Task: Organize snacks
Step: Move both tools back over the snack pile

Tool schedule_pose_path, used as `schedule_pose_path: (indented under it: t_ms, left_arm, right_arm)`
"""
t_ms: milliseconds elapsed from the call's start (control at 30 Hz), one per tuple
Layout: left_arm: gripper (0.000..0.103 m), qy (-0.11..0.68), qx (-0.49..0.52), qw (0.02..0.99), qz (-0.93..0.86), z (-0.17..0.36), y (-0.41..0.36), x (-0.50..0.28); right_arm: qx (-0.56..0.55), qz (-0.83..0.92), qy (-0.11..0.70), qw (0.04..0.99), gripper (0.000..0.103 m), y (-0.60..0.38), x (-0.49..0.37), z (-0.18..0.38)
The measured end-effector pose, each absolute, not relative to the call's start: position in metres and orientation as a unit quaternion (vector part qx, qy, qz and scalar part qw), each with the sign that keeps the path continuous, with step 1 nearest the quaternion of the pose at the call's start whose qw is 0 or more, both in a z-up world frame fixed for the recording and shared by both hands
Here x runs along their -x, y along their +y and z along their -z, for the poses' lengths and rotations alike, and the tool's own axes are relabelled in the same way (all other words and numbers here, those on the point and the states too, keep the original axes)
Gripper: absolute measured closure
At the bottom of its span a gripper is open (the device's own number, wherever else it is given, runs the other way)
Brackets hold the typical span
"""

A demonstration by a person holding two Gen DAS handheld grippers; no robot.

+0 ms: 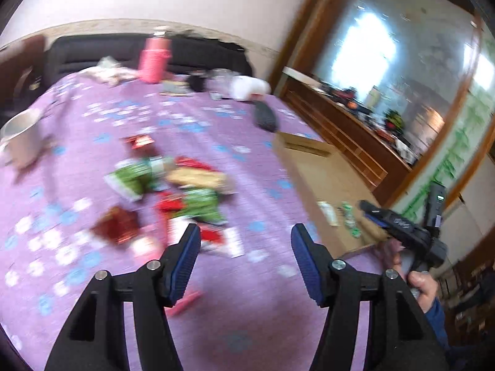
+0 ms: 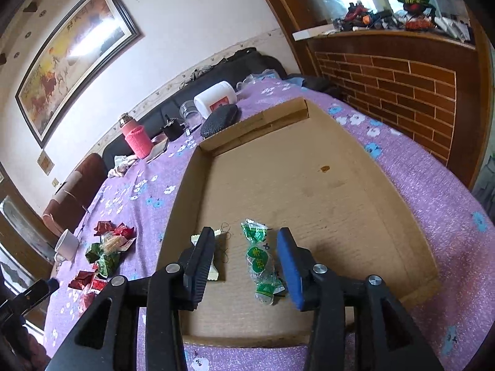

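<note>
Right gripper [image 2: 246, 259], jaws wide & empty, hangs over cardboard tray [image 2: 309, 167]; green-wrapped candy [image 2: 260, 259] lies btwn its fingers, pale snack [image 2: 213, 256] under left finger. Left gripper [image 1: 244, 247], also wide, empty, w/ snack pile [image 1: 173, 185] just ahead on purple cloth [image 1: 247, 170].

Your left wrist camera looks forward past its own claw [image 1: 244, 241], low over the purple-clothed tabletop [image 1: 247, 309], facing the blurred snack pile [image 1: 173, 191] and the far wall. Your right wrist camera sits close above the cardboard tray [image 2: 309, 170], tilted down into it between the fingers of its claw [image 2: 246, 258]. Both views share the tray [image 1: 328, 185], the snack pile [image 2: 105, 253], the pink bottle [image 1: 154, 57] [image 2: 136, 137] and the white mug [image 1: 21, 139] [image 2: 66, 244]. Each view catches the other claw at its edge.
</note>
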State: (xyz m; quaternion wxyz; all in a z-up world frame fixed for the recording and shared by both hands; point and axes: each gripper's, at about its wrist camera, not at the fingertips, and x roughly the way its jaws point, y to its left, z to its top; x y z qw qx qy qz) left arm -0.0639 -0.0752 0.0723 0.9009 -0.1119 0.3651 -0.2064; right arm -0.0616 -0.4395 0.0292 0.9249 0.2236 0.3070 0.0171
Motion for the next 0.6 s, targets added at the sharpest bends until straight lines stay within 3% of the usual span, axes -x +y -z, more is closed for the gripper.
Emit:
schedule_pose_path:
  t_ms: [100,233,600]
  left_arm:
    - [0.042,0.376,0.139,0.899,0.174,-0.062,-0.045,0.067]
    - [0.042,0.388,0.162,0.895,0.151,-0.047,-0.024,0.065]
    - [0.042,0.416,0.148,0.887,0.131,-0.025,-0.027,0.066]
  right_arm:
    - [-0.205,-0.043,0.283,0.936,0.056,-0.422,0.070,-0.054]
    - [-0.169,-0.105,0.264,0.944,0.033,-0.382,0.074,-0.081]
    - [-0.054,-0.269,0.383,0.882,0.033,-0.247,0.027,-0.053]
